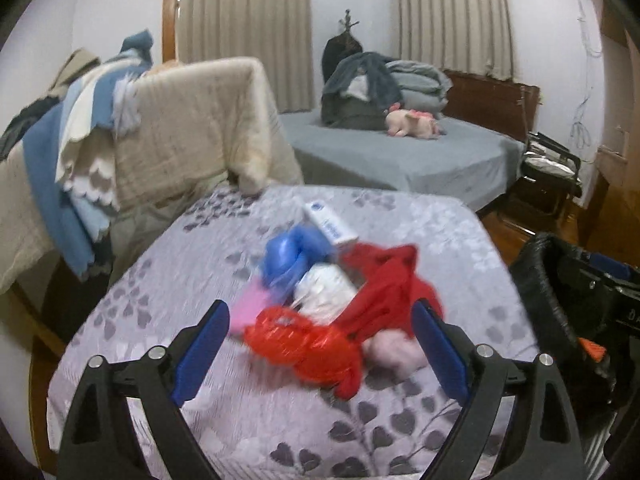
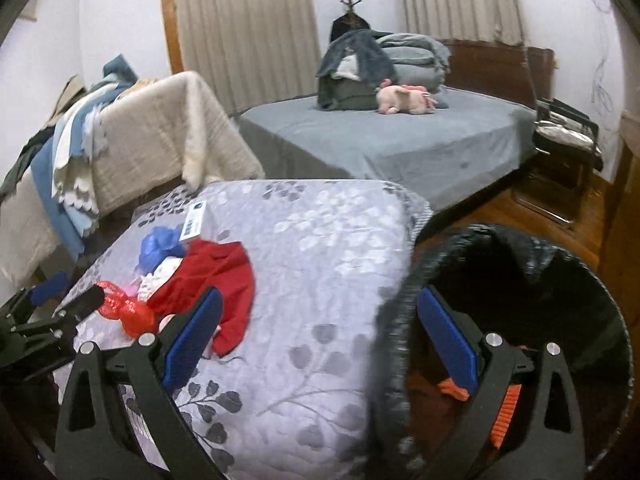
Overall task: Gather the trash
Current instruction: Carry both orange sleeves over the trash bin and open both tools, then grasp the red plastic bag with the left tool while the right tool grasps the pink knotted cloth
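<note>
Both grippers gape empty. Trash pile (image 1: 316, 300) sits mid-quilt (image 1: 400, 420), left of black bin (image 2: 520, 264). I'd sink left gripper (image 1: 320, 354) around red mesh bag (image 1: 304, 344), pinch low, while right gripper (image 2: 320, 344) waits over the rim.

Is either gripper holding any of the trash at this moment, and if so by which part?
Nothing is held. The left gripper and the right gripper are both open with empty fingers; the trash pile lies on the bedspread.
</note>
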Available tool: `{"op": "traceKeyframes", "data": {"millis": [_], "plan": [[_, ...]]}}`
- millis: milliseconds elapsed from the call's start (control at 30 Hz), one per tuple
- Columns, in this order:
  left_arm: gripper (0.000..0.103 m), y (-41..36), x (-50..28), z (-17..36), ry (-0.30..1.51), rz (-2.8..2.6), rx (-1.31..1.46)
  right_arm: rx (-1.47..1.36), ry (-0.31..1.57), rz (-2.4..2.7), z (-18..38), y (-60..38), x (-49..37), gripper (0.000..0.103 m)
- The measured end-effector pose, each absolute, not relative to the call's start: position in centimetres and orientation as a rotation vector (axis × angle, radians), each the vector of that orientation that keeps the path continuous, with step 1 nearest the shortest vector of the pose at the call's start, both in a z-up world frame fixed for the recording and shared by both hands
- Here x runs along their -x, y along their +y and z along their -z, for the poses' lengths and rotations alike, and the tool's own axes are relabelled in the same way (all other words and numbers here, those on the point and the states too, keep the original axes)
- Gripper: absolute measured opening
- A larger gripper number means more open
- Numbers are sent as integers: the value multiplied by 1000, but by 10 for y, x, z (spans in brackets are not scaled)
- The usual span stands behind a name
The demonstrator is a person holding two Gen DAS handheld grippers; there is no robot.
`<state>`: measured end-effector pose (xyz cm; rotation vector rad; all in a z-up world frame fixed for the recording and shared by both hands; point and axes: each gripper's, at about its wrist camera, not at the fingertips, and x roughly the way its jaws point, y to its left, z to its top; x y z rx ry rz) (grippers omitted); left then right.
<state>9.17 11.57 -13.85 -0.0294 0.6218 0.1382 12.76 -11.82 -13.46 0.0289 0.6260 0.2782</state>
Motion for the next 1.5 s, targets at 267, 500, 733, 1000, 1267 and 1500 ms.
{"op": "traceKeyframes", "data": {"millis": [267, 500, 733, 1000, 1267, 1500], "plan": [[89, 126, -104, 172, 670, -141, 80, 20, 651, -295, 155, -89, -139, 95], [74, 125, -118, 186, 705, -106, 112, 37, 671, -296, 163, -82, -144, 95], [43, 130, -114, 191, 722, -101, 142, 46, 671, -306, 165, -75, -147, 95], [30, 142, -101, 171, 668, -95, 161, 46, 667, -341, 164, -60, -144, 95], [28, 156, -89, 162, 661, -105, 146, 40, 689, -404, 171, -34, -135, 95], [28, 169, -83, 172, 685, -132, 139, 79, 697, -466, 180, 0, -130, 86]]}}
